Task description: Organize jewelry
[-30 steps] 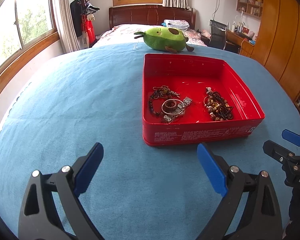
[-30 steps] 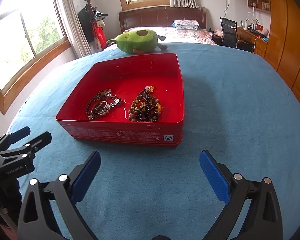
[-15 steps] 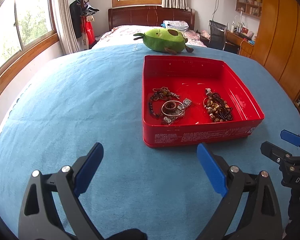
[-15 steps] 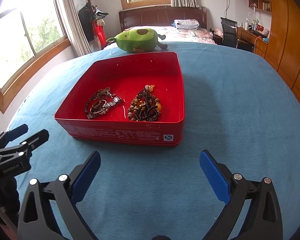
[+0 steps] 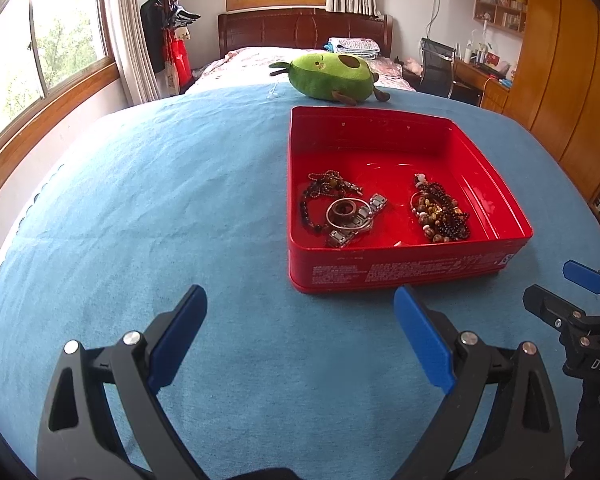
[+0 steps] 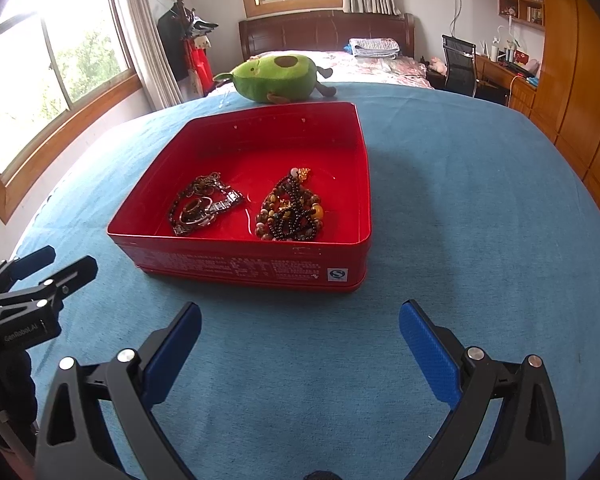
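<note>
Beyond the red tin (image 5: 404,268) lies a green avocado plush (image 5: 332,77). In the tin: a watch-and-chain tangle (image 5: 340,210) beside a bead pile (image 5: 440,214). My left gripper (image 5: 296,332) and right gripper (image 6: 300,348) both gape empty before it.

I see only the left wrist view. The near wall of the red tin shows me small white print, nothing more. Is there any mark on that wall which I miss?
Observer: Yes. In the right wrist view the red tin carries a small blue and white logo at the wall's right end.
Operator: The beads on the right look all dark to me. Is that so?
Observer: No. The bead pile has an amber-yellow bead at its right edge.
Operator: I see only part of the right gripper. Is it open?
Observer: Yes. The right gripper is wide open and empty, above the blue cloth.
</note>
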Demonstrator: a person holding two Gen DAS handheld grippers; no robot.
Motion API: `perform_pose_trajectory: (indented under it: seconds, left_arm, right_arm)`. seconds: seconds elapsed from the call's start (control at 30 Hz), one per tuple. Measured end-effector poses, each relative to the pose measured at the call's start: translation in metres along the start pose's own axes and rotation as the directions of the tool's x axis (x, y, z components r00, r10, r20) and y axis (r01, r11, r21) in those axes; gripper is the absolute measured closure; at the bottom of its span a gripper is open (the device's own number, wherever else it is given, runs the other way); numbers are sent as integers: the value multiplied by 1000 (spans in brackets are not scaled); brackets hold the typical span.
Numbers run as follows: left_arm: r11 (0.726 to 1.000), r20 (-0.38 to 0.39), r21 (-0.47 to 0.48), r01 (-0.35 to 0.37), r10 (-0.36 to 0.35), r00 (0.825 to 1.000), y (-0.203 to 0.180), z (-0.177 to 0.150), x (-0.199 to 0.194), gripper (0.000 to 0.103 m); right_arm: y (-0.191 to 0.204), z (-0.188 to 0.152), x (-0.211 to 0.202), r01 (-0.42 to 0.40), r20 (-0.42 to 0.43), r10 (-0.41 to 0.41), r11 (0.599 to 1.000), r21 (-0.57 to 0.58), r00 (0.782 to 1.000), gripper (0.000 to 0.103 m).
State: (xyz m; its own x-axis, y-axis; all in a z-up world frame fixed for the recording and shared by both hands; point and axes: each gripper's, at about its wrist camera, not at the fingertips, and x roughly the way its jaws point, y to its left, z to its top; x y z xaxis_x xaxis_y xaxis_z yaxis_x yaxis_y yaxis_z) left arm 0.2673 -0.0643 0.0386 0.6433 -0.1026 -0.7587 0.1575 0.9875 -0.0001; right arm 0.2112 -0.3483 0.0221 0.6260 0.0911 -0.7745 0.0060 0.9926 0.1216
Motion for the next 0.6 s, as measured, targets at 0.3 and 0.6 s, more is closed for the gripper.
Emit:
perform_pose_trajectory:
  seconds: [0.3,0.6]
  left_arm:
    - [1000,-16,-8,3,-3,1000,2,0,5,9]
    - [1000,-15,2,-6,6,1000,0,1,4,9]
  right_arm:
    - [-1,-1,2,3,-5,-3,1000,-4,1000,4]
    - [0,-1,3,5,-8,-5,1000,-8,1000,4]
